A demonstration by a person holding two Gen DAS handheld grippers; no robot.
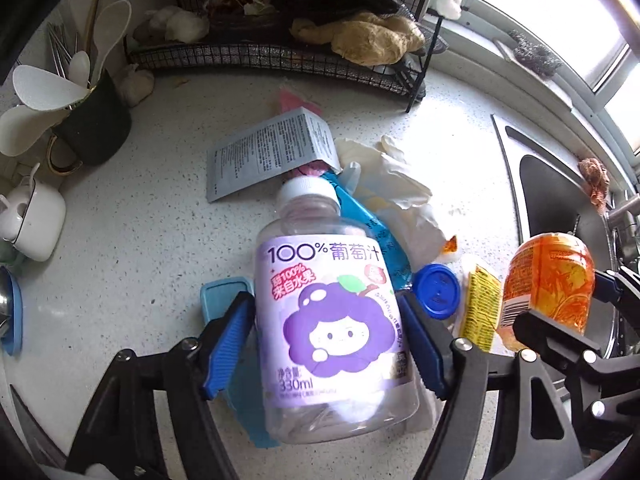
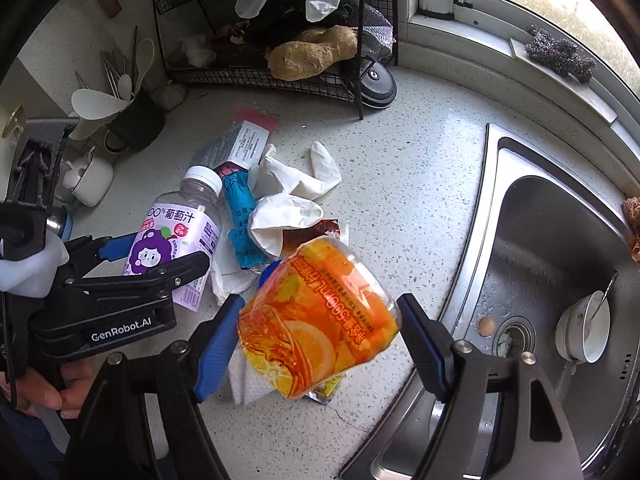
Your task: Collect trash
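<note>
A clear grape juice bottle (image 1: 332, 312) with a purple label and white cap sits between the blue pads of my left gripper (image 1: 326, 336), which is shut on its body. My right gripper (image 2: 320, 336) is shut on a crumpled orange drink bottle (image 2: 316, 320), held tilted above the counter. The right wrist view shows the left gripper (image 2: 160, 254) clamped around the grape juice bottle (image 2: 172, 236). On the counter lie white gloves (image 2: 288, 184), a blue pouch (image 2: 240, 216), a grey sachet (image 1: 272, 152), a blue cap (image 1: 436, 290), a yellow wrapper (image 1: 480, 308) and a paper tissue (image 2: 248, 380).
A black wire rack (image 2: 260, 76) with ginger (image 2: 312, 56) stands at the back. A dark mug of utensils (image 1: 92, 124) and a white jar (image 1: 36, 216) are at the left. The steel sink (image 2: 540, 240) with a bowl (image 2: 584, 332) lies to the right.
</note>
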